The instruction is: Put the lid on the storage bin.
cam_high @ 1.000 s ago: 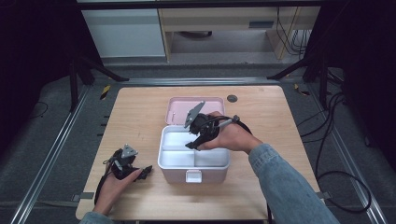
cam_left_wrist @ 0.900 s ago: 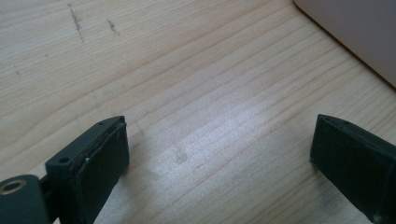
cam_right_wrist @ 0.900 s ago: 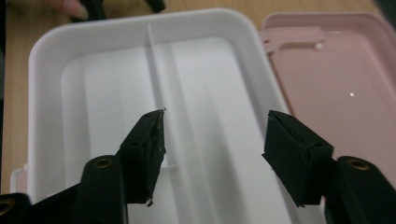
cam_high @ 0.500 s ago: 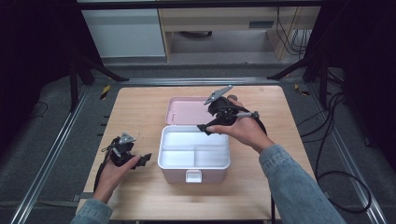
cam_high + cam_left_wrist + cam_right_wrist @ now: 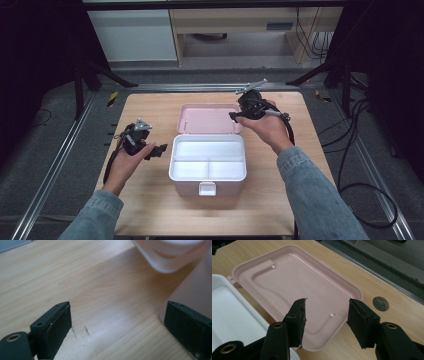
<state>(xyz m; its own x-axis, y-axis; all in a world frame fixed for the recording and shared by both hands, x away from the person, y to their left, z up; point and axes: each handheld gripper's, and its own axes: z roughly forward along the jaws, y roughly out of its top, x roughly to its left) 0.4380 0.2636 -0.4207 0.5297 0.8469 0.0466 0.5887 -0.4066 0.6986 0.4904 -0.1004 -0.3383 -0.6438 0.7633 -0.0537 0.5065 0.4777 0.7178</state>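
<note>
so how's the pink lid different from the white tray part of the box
The lid is pink, the tray white. The lid lies open and flat on the table behind the tray, one shallow undivided recess with a moulded groove; the tray is split into compartments, one long one at the back and two at the front. The tray's compartments look empty. Both are rounded rectangles of much the same outline, joined along the lid's near edge.

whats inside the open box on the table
The box holds a white tray with one long section at the back and two smaller ones in front, all bare. Whatever lies beneath the tray is covered. The pink lid lies open behind it.
</note>
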